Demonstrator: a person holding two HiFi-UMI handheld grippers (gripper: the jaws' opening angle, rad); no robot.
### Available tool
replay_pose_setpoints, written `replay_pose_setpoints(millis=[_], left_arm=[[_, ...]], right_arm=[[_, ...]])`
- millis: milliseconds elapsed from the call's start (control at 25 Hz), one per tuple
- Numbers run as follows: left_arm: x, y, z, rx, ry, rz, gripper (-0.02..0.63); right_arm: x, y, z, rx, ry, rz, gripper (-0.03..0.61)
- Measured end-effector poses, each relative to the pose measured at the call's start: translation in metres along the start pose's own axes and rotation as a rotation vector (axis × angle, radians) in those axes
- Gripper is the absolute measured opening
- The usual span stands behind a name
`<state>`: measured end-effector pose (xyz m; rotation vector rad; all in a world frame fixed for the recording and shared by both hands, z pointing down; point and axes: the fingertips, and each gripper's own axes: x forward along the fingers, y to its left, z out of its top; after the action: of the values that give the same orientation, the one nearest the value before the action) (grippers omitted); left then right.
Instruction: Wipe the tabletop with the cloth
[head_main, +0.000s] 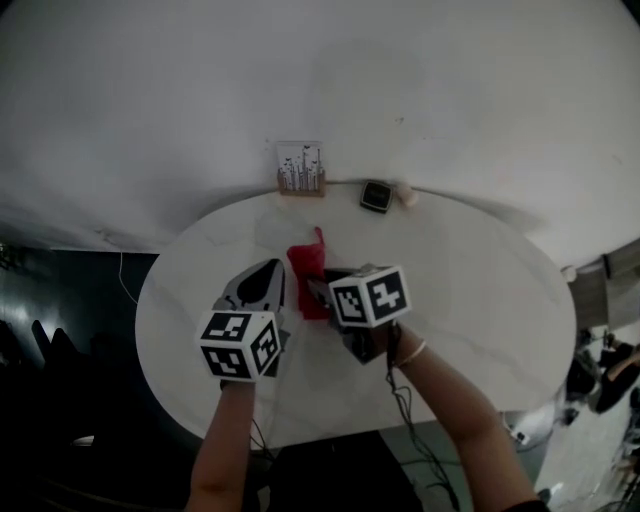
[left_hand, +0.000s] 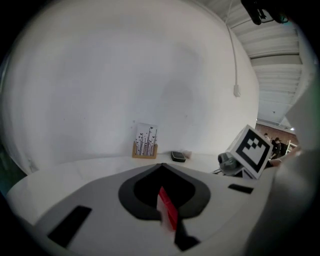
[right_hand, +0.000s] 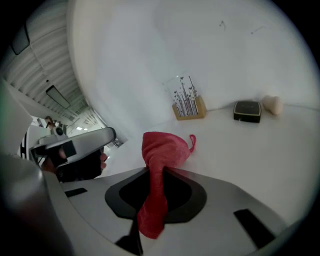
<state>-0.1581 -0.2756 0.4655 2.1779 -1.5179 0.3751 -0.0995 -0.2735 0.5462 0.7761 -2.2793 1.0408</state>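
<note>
A red cloth (head_main: 308, 262) lies bunched on the round white table (head_main: 470, 290), left of centre. My right gripper (head_main: 318, 290) is shut on one end of the red cloth (right_hand: 162, 150); that end passes between the jaws and hangs out behind them, while the rest rests on the tabletop with its loop at the far side. My left gripper (head_main: 270, 268) hovers just left of the cloth, apart from it, jaws together. In the left gripper view (left_hand: 162, 167) a thin red sliver shows in the seam; what it is I cannot tell. The right gripper view shows the left gripper (right_hand: 80, 150) at its left.
At the table's far edge by the white wall stand a wooden card holder (head_main: 301, 170), a small black device (head_main: 376, 196) and a small beige object (head_main: 407, 193). A cable (head_main: 400, 390) trails from the right gripper. The table's rim curves close on the left.
</note>
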Motion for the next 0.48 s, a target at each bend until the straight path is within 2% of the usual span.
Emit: replay_pose_setpoints(millis=[200, 360, 480], left_arm=[[0.013, -0.018, -0.013, -0.004, 0.027, -0.060, 0.002], [0.033, -0.056, -0.023, -0.001, 0.052, -0.145, 0.002], [0.049, -0.089, -0.029, 0.030, 0.072, -0.214, 0.002]], right_arm=[[-0.011, -0.044, -0.024, 0.070, 0.033, -0.114, 0.066], [-0.051, -0.089, -0.036, 0.095, 0.020, -0.192, 0.064], [-0.089, -0.128, -0.047, 0.120, 0.012, -0.259, 0.065]])
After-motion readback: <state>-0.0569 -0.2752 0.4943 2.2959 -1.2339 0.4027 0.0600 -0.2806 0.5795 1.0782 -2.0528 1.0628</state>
